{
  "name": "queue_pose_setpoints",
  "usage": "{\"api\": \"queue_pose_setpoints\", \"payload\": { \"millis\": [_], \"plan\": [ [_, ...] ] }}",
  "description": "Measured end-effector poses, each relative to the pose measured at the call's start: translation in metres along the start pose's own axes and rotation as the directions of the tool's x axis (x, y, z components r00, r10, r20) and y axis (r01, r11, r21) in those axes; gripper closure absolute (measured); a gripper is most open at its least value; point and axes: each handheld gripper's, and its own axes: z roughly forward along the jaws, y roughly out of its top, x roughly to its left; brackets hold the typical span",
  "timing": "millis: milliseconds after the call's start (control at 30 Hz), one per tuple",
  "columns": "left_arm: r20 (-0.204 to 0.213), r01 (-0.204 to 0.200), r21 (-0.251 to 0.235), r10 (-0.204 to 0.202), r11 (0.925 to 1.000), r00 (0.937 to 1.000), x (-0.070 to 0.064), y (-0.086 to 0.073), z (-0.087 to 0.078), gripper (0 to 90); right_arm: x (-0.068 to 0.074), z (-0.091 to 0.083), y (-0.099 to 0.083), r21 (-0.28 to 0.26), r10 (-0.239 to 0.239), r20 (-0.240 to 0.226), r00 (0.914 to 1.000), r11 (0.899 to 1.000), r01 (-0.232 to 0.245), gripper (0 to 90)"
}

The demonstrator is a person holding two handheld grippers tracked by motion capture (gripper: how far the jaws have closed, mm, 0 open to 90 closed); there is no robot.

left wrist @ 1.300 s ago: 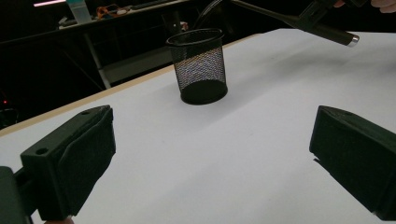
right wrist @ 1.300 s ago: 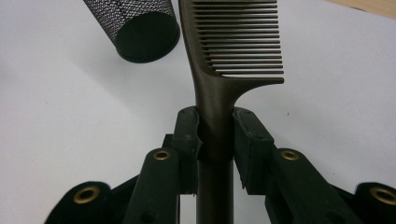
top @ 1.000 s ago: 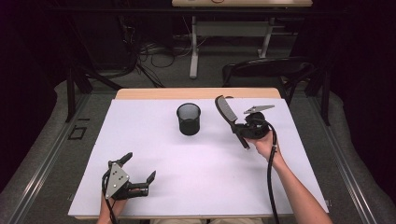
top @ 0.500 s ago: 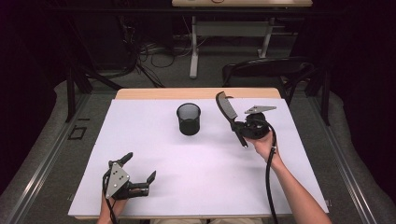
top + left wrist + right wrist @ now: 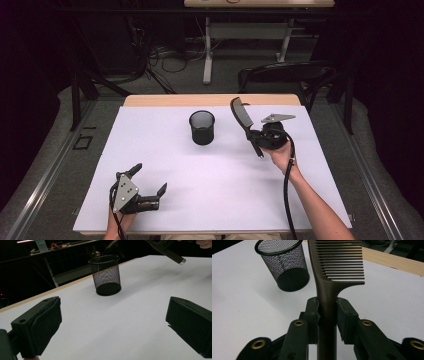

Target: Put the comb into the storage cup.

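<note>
A black mesh cup (image 5: 202, 127) (image 5: 106, 275) (image 5: 283, 263) stands upright near the middle back of the white table. My right gripper (image 5: 253, 136) (image 5: 327, 315) is shut on the handle of a dark comb (image 5: 242, 120) (image 5: 337, 270), held above the table to the right of the cup, teeth end raised. The comb's handle tip (image 5: 175, 257) shows in the left gripper view. My left gripper (image 5: 148, 181) (image 5: 112, 325) rests low at the front left, open, nothing between its jaws.
The white sheet (image 5: 215, 200) covers a wooden table whose bare edge (image 5: 170, 100) shows at the back. A black chair (image 5: 285, 75) stands behind the table on the right. Cables and desk legs lie on the floor beyond.
The right gripper with the comb has shifted slightly toward the near side and tilted a little. The left gripper has stayed put.
</note>
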Motion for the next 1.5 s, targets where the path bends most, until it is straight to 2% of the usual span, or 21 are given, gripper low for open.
{"api": "queue_pose_setpoints", "payload": {
  "millis": [467, 933, 1500],
  "plan": [
    [-0.001, 0.001, -0.002, -0.001, 1.0000, 1.0000, 0.000, 0.000, 0.000, 0.2, 0.003, -0.004, 0.002, -0.048, -0.014, 0.003, 0.9999, 0.999, 0.015, 72.8],
    [-0.001, -0.001, -0.002, 0.001, 1.0000, 1.0000, -0.001, 0.000, 0.000, 0.2, 0.007, -0.007, 0.004, -0.108, -0.030, 0.006, 0.9995, 0.994, 0.030, 72.9],
    [-0.003, 0.000, -0.002, 0.000, 1.0000, 1.0000, -0.001, 0.000, 0.001, 0.2, 0.013, -0.005, 0.010, -0.151, -0.053, 0.007, 0.9986, 0.987, 0.054, 72.8]
  ]
}}
